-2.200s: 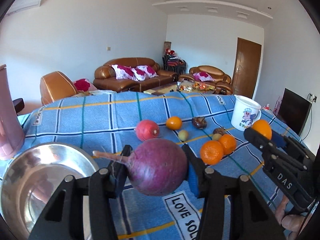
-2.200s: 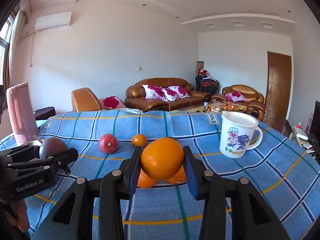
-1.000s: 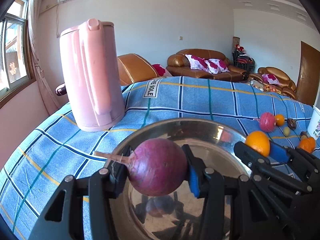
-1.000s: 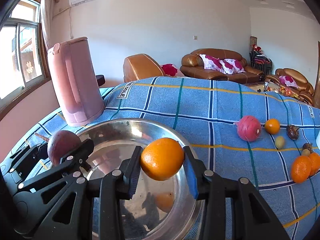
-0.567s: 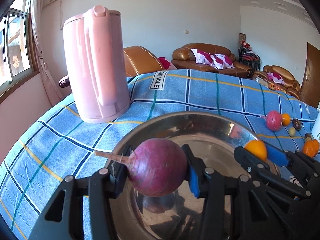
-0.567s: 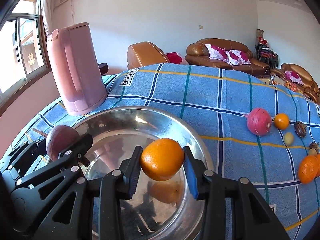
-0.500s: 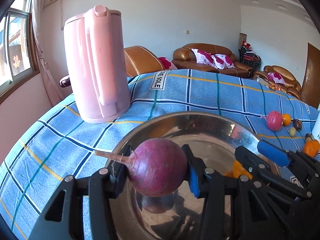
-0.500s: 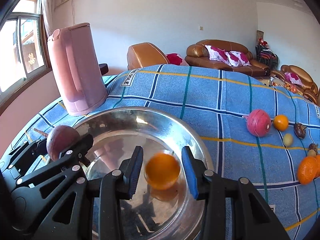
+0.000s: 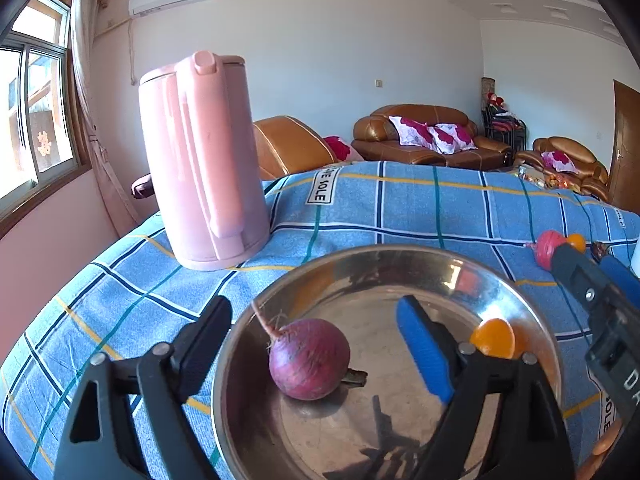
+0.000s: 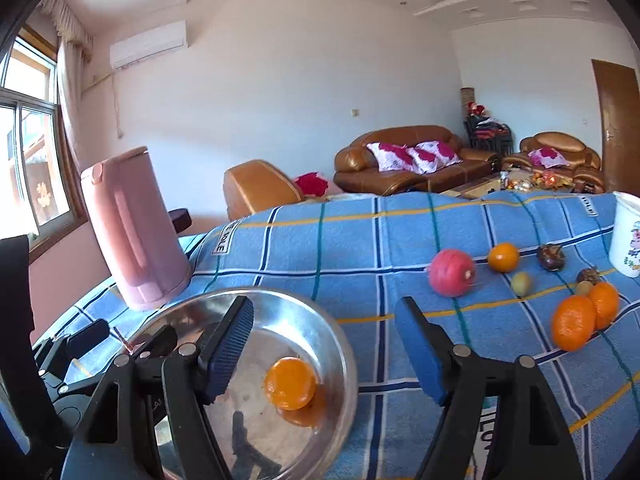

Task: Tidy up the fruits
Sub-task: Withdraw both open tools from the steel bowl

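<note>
**Both fruits dropped into the bowl**

We have just let go: our left gripper (image 9: 316, 336) and right gripper (image 10: 324, 344) now stand wide and empty. The purple onion (image 9: 308, 358) and orange (image 10: 290, 383) lie in the steel bowl (image 10: 340, 344). 2 are sorted; the rest (image 10: 452, 272) wait on the blue cloth (image 10: 360, 240).

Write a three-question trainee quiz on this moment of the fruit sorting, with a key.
1. True or false: the left tool is shut on the purple onion.
2. Which item lies in the metal bowl beside the onion: A) white mug, B) orange, C) pink kettle?
3. Fill in: the right tool holds ____.

Key
1. False: its jaws stand open, and the onion rests in the bowl.
2. B: the orange.
3. Nothing: its jaws stand open above the bowl and the blue checked cloth.
</note>
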Demonstrator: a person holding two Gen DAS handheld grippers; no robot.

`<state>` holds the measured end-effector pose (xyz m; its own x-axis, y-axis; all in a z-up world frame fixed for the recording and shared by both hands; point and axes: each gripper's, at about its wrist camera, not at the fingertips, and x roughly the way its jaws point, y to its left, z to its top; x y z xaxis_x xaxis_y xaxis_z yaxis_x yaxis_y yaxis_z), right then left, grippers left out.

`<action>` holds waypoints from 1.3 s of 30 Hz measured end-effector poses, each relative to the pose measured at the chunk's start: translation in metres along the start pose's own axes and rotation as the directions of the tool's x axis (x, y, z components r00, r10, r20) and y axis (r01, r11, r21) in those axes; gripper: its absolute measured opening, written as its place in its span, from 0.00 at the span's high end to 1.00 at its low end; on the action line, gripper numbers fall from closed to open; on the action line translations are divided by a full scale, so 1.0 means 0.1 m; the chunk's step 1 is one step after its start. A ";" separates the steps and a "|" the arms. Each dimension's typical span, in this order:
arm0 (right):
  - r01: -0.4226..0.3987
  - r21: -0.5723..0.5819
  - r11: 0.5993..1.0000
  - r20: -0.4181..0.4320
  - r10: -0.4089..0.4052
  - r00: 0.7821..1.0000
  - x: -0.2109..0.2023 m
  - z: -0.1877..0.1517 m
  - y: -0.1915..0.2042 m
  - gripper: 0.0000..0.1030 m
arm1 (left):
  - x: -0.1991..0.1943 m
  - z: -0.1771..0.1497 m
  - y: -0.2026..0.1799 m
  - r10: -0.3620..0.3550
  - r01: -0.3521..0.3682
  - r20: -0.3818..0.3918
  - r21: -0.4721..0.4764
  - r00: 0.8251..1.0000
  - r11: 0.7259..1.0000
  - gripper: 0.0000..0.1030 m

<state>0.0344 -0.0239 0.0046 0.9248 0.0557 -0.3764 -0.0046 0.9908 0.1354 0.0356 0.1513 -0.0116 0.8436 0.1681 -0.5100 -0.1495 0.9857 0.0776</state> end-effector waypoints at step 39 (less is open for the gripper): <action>0.266 -0.069 0.961 0.085 -0.260 0.962 -0.42 0.01 -0.85 0.26 | -0.38 -0.07 -0.45 -0.022 0.021 0.116 0.015 0.993 1.000 0.00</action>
<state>-0.0039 -0.1104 0.0103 0.9229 -0.2146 -0.3197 0.2154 0.9760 -0.0334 0.0062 0.1008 -0.0019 0.9011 0.1461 -0.4084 -0.1240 0.9890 0.0801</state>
